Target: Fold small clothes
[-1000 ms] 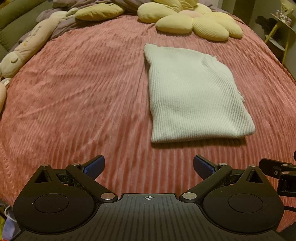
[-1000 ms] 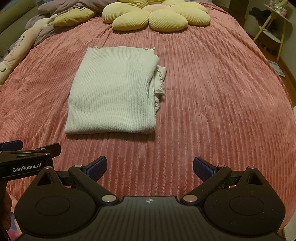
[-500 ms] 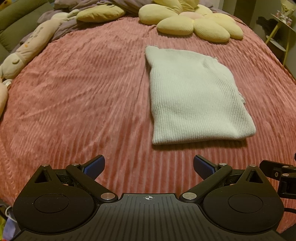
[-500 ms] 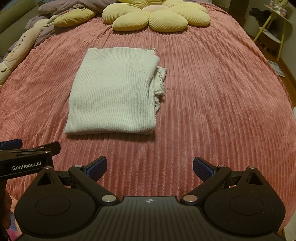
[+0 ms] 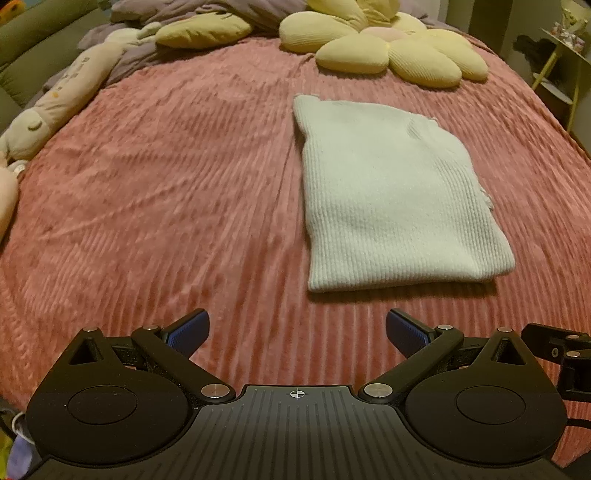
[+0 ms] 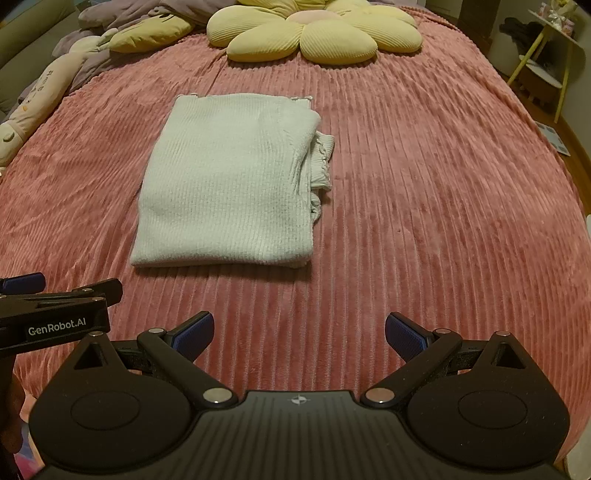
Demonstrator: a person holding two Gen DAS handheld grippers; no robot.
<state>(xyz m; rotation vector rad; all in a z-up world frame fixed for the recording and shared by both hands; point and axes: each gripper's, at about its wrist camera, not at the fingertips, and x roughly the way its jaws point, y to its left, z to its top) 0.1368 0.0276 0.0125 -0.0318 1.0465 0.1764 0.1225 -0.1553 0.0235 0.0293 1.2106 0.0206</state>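
We look across a pink ribbed bedspread (image 5: pixel 166 192) that fills nearly all of both views, its ribs running from us toward twelve o'clock. At the far end, toward twelve in the right wrist view and one o'clock in the left wrist view, lies a yellow flower-shaped cushion (image 6: pixel 314 33) with a pale pink centre. Along the edge at ten o'clock we see a long cream plush toy (image 5: pixel 62 99) beside a heap of purple bedding (image 5: pixel 177 14).

The white ribbed knit garment (image 6: pixel 229 184) lies folded into a flat rectangle on the bedspread. Its long axis runs from six toward twelve, along the ribs of the spread, with the thick folded edge nearest us and the far short edge pointing at the cushion. In the right wrist view it sits at eleven o'clock; in the left wrist view it sits at one o'clock. On its three o'clock side, loose layered edges poke out from under the top layer.

Our left gripper (image 5: pixel 297 326) is released, its blue-padded fingers spread wide and holding nothing, short of the garment's near edge. Our right gripper (image 6: pixel 299 328) is likewise released and empty, well apart from the cloth. The two tools sit side by side, close together.
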